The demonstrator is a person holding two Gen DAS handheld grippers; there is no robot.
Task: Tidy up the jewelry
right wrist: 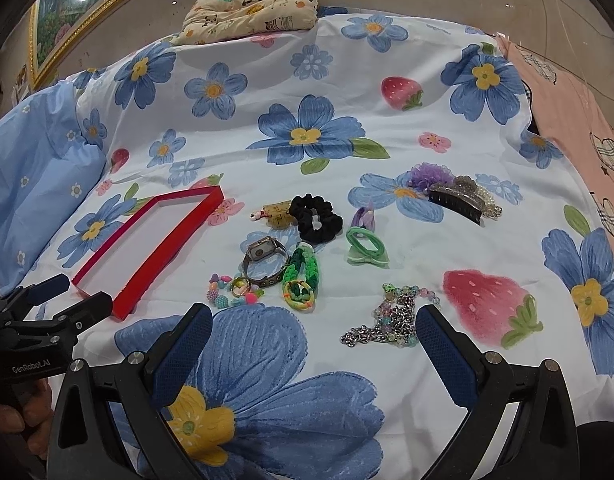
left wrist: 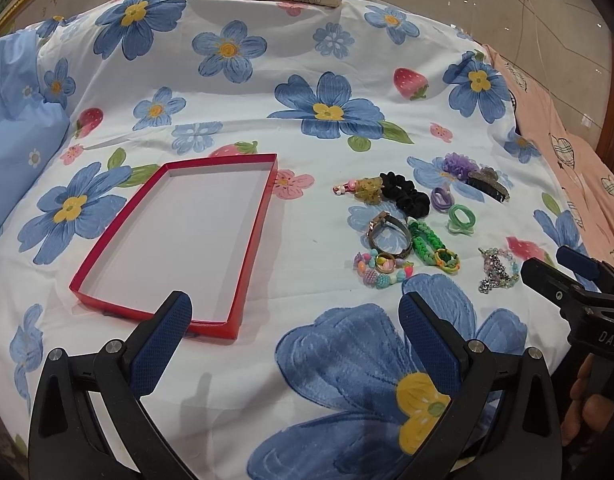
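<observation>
Jewelry lying scattered on a flowered bedsheet

Both grippers, left gripper and right gripper, are hovering wide open, holding nothing; red tray sitting at ten o'clock, panda pillow at twelve.

The bed sheet is white with blue flowers and pink strawberries, the tray red-walled with a white floor, the scrunchie black, the braided band green, the hair tie pale green, and the pillow cream with pandas.
</observation>
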